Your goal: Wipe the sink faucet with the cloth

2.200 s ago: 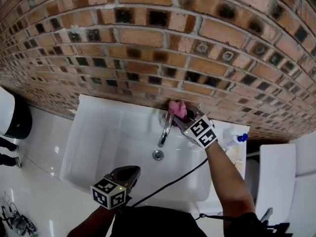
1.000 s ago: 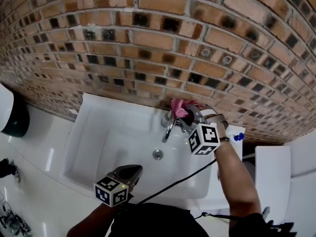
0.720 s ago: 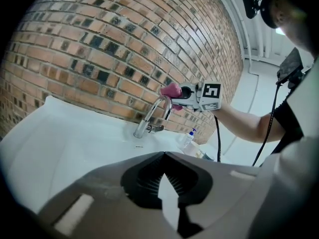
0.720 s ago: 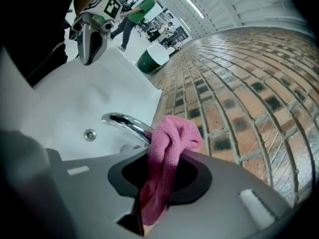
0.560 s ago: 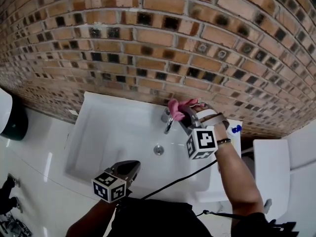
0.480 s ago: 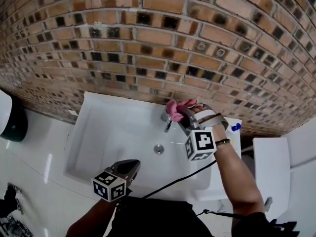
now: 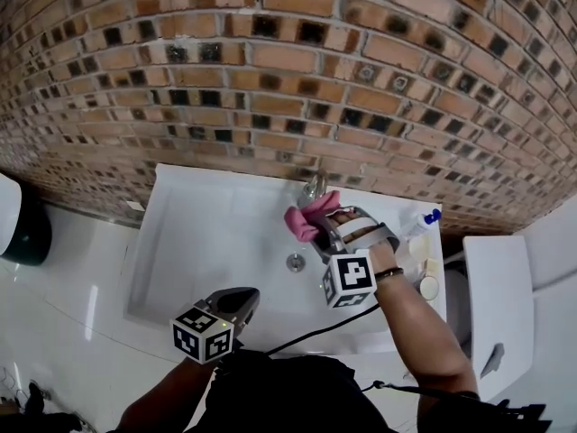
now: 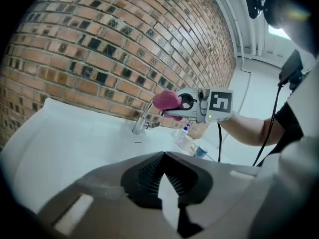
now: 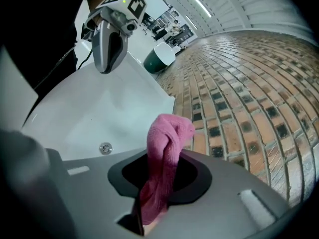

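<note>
A pink cloth point(image 7: 304, 219) is bunched in my right gripper point(image 7: 317, 227), which is shut on it. It hangs over the white sink point(image 7: 194, 242), just in front of the chrome faucet point(image 7: 314, 186) and apart from it. In the right gripper view the cloth point(image 9: 167, 143) sticks up between the jaws above the drain point(image 9: 105, 147). My left gripper point(image 7: 242, 296) is shut on nothing at the sink's front edge. Seen from the left gripper point(image 8: 163, 156), the faucet point(image 8: 141, 121) stands below the cloth point(image 8: 167, 100).
A brick wall point(image 7: 270, 79) rises right behind the sink. A spray bottle with a blue cap point(image 7: 420, 224) and small items point(image 7: 428, 287) sit on the sink's right ledge. A white fixture point(image 7: 500, 305) stands to the right, a dark green bin point(image 7: 22, 233) to the left.
My right gripper has drawn the pink cloth off the faucet, toward me and out over the basin. The left gripper has stayed at the front edge.
</note>
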Demonstrator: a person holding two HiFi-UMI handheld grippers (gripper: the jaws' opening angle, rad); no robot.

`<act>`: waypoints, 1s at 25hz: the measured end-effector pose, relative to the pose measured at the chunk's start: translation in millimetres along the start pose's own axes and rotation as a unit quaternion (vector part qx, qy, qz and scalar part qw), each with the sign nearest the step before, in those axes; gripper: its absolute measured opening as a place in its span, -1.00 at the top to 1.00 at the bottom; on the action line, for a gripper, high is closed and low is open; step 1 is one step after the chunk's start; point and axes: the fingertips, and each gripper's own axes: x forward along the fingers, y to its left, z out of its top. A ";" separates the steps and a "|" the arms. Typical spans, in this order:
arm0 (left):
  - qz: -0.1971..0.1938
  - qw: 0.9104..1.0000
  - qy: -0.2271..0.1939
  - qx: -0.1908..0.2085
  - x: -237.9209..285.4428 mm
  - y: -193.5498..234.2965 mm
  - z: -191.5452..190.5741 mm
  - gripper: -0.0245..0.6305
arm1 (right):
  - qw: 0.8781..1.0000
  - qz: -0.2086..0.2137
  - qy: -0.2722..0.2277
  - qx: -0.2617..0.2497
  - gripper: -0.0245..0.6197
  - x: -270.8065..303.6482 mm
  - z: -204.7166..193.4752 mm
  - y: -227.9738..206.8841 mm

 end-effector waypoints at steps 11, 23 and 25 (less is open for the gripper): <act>-0.009 1.000 0.014 0.007 -7.8 -0.9 -8.6 0.91 | 0.995 -0.012 -0.015 0.101 0.68 6.2 -2.7 21.1; -0.004 1.000 -0.003 -0.001 -23.9 12.6 -5.5 0.91 | 0.965 -0.018 -0.014 0.261 0.67 17.2 -13.8 37.6; -0.005 1.000 -0.007 -0.003 -27.8 13.6 -4.2 0.91 | 0.953 -0.014 -0.011 0.301 0.67 19.5 -20.6 41.2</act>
